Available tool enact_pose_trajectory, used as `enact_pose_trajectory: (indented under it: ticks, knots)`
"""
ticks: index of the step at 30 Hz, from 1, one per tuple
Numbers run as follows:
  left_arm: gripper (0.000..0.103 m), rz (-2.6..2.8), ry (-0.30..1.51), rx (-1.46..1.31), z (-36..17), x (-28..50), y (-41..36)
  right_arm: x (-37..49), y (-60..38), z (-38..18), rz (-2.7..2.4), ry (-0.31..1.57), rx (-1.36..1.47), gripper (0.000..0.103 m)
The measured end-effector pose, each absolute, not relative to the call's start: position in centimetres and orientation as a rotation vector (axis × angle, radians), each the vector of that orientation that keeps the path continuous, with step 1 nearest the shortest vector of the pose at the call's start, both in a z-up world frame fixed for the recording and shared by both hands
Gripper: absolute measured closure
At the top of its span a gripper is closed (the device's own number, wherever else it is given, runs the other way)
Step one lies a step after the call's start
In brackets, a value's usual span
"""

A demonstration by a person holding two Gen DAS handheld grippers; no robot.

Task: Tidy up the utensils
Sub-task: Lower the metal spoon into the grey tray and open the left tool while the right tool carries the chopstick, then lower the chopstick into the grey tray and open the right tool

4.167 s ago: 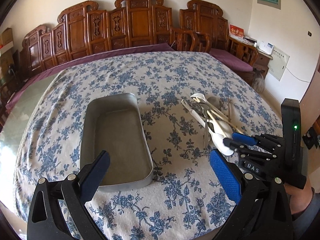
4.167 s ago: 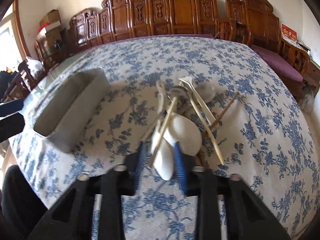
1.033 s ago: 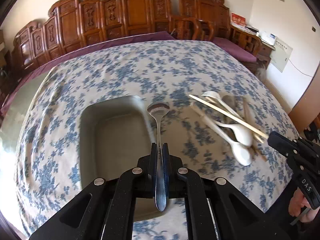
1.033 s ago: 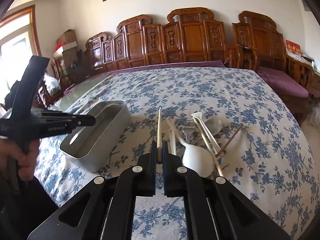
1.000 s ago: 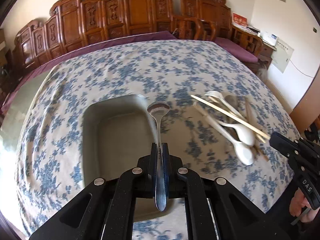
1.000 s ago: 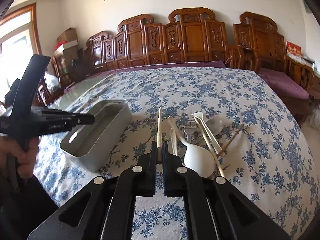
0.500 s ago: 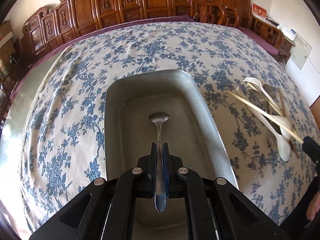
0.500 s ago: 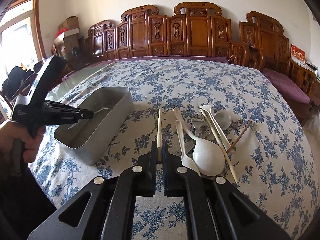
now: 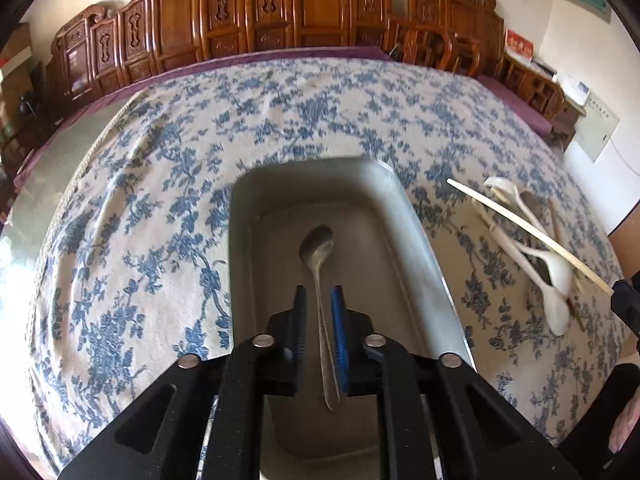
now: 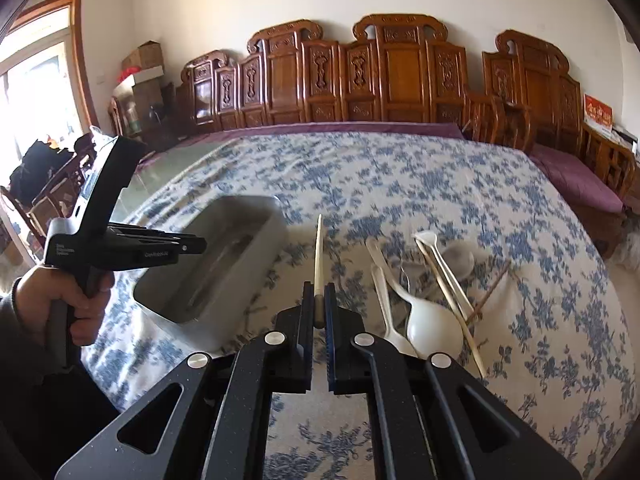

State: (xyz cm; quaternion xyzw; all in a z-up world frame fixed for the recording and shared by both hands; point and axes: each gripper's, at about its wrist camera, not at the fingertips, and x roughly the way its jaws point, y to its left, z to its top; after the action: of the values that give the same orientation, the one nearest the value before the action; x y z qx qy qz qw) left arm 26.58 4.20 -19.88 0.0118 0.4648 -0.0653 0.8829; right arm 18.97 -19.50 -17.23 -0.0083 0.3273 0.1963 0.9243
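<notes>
My left gripper [image 9: 319, 308] hangs over the grey metal tray [image 9: 416, 232], and its jaws are opening. The metal spoon [image 9: 316, 242] still runs between the blue pads, bowl forward over the tray floor, and a gap shows beside its handle. My right gripper [image 10: 319, 300] is shut on a pale chopstick [image 10: 318, 248] that points forward above the cloth. It is just right of the tray [image 10: 224, 300]. The left gripper [image 10: 200, 245], held in a hand [image 10: 80, 304], reaches over the tray's near end.
A pile of white spoons [image 10: 434, 330], chopsticks and other utensils lies on the blue-flowered cloth, right of the tray. The same pile [image 9: 556, 280] shows at the right in the left wrist view. Carved wooden chairs line the table's far side.
My left gripper moved from the tray's right rim to over its inside and came lower. Its pads have parted from the spoon. The right gripper keeps the chopstick and shifted slightly.
</notes>
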Motion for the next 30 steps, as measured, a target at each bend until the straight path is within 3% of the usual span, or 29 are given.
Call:
enact_pose_trajectory:
  ticks: [11, 30]
  knots:
    - [0.089, -0.131, 0.884, -0.018, -16.7, 25.2, 7.4, 19.7, -14.4, -15.4, 0.511, 0.682, -0.028, 0.097]
    - [0.089, -0.088, 0.85, -0.055, -15.8, 24.8, 10.1, 23.4, -5.3, -20.5, 0.562, 0.82, -0.122, 0.095]
